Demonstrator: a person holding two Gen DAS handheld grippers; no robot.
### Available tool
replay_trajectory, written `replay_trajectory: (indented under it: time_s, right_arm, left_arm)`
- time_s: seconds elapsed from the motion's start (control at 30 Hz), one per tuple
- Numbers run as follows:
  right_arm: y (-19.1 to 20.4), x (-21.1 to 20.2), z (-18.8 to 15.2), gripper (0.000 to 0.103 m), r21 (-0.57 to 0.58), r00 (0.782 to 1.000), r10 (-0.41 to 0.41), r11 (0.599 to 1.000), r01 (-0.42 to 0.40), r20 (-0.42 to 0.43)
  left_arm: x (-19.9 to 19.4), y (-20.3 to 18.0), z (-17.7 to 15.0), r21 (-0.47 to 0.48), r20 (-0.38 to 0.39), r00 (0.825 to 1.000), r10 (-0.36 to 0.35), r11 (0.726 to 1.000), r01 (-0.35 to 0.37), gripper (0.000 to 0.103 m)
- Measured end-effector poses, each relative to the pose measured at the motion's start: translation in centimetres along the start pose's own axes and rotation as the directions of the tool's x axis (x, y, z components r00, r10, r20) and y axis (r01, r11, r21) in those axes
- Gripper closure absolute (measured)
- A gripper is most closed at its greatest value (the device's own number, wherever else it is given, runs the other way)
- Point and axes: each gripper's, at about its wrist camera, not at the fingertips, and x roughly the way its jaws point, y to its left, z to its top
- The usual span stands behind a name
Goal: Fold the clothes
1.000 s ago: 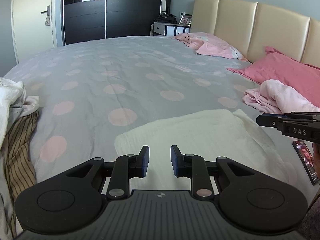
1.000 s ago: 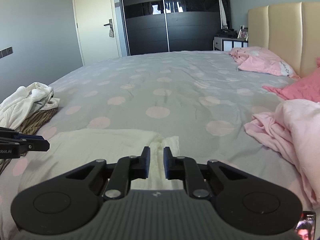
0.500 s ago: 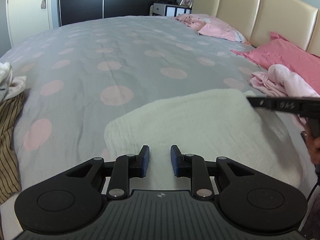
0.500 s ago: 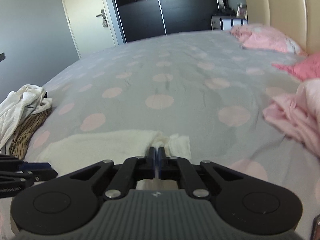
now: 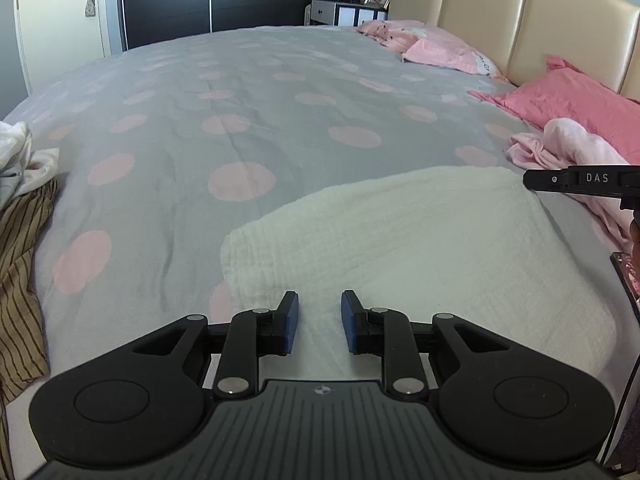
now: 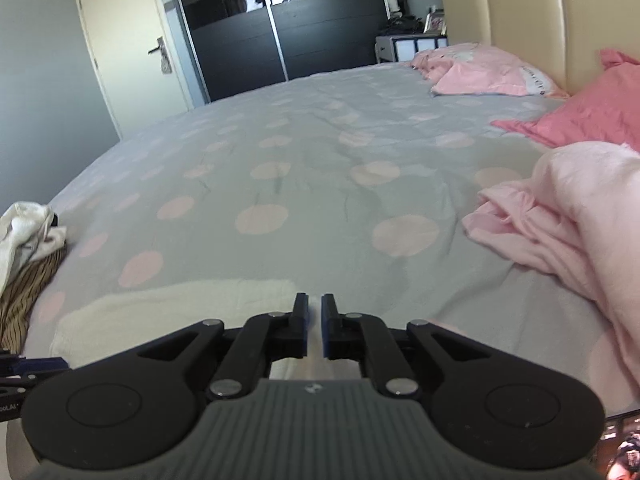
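White folded cloth [image 5: 404,248] flat, long axis left-right across bed [image 5: 240,120]

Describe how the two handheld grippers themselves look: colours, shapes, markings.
Both are matte black. The left gripper and right gripper each have two round discs, silver pivot rivets, a ribbed grey centre plate and blue-padded fingers. White lettering "DAS" marks the right one's side.

Left gripper [image 5: 319,322] gapes; right gripper [image 6: 315,326] nearly closed.
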Motion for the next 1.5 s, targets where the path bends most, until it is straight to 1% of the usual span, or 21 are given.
replay_trajectory:
  time_s: [0.1,0.17,0.23,0.33,0.47,0.57,0.7,0.73,0.8,0.83,0.87,0.9,0.93,0.97,1.03,1.07,1.1,1.17,1.3,1.4,1.5]
  right_arm:
    - [-0.7,-1.6,-0.4,0.092,0.037,1.000,0.009,0.999,-0.009,0.006]
    - [-0.5,-2.9,-1.1,0.092,0.023,1.000,0.024,0.999,-0.024,0.002]
    - [-0.1,-4.1,-1.9,0.092,0.017,0.998,0.055,0.998,-0.055,-0.011]
    - [0.4,-4.9,-3.1,0.092,0.028,0.992,0.112,0.993,-0.111,-0.059]
    - [0.9,-4.4,-4.6,0.088,-0.005,0.988,0.104,0.994,-0.105,-0.116]
    - [0.6,-3.9,-5.2,0.100,-0.019,0.986,0.074,0.997,-0.078,-0.151]
    - [0.1,-3.6,-5.6,0.100,-0.038,0.986,0.038,0.998,-0.044,-0.161]
    - [0.0,-3.7,-5.7,0.099,-0.034,0.986,0.038,0.998,-0.044,-0.160]
    - [-0.2,-4.1,-5.7,0.094,-0.024,0.987,0.043,0.999,-0.047,-0.158]
    - [-0.2,-4.4,-5.7,0.093,-0.017,0.987,0.047,0.999,-0.050,-0.152]
    - [-0.2,-4.7,-5.6,0.089,-0.011,0.988,0.049,0.999,-0.051,-0.145]
    - [-0.2,-5.0,-5.5,0.073,-0.005,0.989,0.050,0.999,-0.051,-0.136]
    - [-0.3,-5.3,-5.5,0.064,0.003,0.991,0.050,0.999,-0.050,-0.127]
    - [-0.3,-5.6,-5.4,0.055,0.012,0.992,0.050,0.999,-0.049,-0.118]
    - [-0.4,-5.9,-5.4,0.055,0.031,0.991,0.060,0.998,-0.057,-0.118]
    - [-0.4,-6.0,-5.4,0.052,0.041,0.990,0.064,0.997,-0.060,-0.126]
    - [-0.4,-6.0,-5.5,0.046,0.052,0.988,0.068,0.997,-0.061,-0.136]
    - [-0.4,-6.1,-6.1,0.041,0.069,0.983,0.074,0.996,-0.063,-0.168]
    - [-0.1,-6.3,-7.4,0.039,0.101,0.967,0.088,0.993,-0.066,-0.237]
    - [0.2,-6.4,-8.4,0.038,0.125,0.952,0.100,0.990,-0.066,-0.288]
    - [0.1,-6.3,-9.3,0.038,0.161,0.940,0.110,0.985,-0.059,-0.323]
  left_arm:
    - [-1.2,-0.4,0.1,0.004,0.030,1.000,0.001,1.000,-0.001,0.081]
    - [-1.8,-0.6,0.0,0.009,0.032,0.999,-0.004,1.000,0.004,0.081]
    - [-2.4,-1.0,-0.2,0.019,0.027,1.000,-0.010,1.000,0.009,0.081]
    - [-2.9,-1.4,-0.7,0.033,0.009,1.000,-0.019,0.999,0.018,0.081]
    - [-3.2,-1.9,-1.5,0.041,-0.012,0.999,-0.032,0.999,0.032,0.081]
    - [-3.0,-2.1,-2.0,0.064,-0.023,0.999,-0.025,0.998,0.026,0.081]
    - [-2.3,-1.8,-2.6,0.079,-0.031,0.999,-0.009,0.997,0.011,0.081]
    - [-2.3,-1.8,-2.7,0.081,-0.026,1.000,-0.006,0.997,0.008,0.080]
    - [-2.7,-1.8,-2.7,0.076,-0.012,1.000,0.006,0.997,-0.005,0.075]
    - [-2.9,-1.9,-2.7,0.071,-0.003,1.000,0.014,0.997,-0.014,0.074]
    - [-3.2,-1.8,-2.7,0.063,0.006,1.000,0.018,0.998,-0.018,0.072]
    - [-3.6,-1.7,-2.7,0.049,0.014,0.999,0.032,0.998,-0.033,0.069]
    - [-3.9,-1.4,-2.8,0.026,0.017,0.999,0.047,0.999,-0.047,0.057]
    - [-4.2,-1.2,-2.8,0.003,0.021,0.998,0.062,0.998,-0.062,0.051]
    - [-4.8,-0.6,-3.0,-0.060,0.008,0.998,0.062,0.996,-0.062,0.051]
    - [-5.0,-0.2,-3.1,-0.094,-0.007,0.998,0.058,0.994,-0.058,0.051]
    - [-5.2,0.0,-3.3,-0.127,-0.024,0.998,0.057,0.990,-0.060,0.051]
    - [-5.7,0.4,-3.9,-0.187,-0.051,0.997,0.058,0.980,-0.067,0.051]
    - [-6.9,0.6,-5.3,-0.279,-0.073,0.996,0.059,0.957,-0.078,0.050]
    - [-7.7,0.7,-6.4,-0.377,-0.073,0.997,0.022,0.925,-0.048,0.050]
    - [-7.6,0.6,-7.6,-0.464,-0.091,0.995,-0.044,0.886,-0.004,0.049]
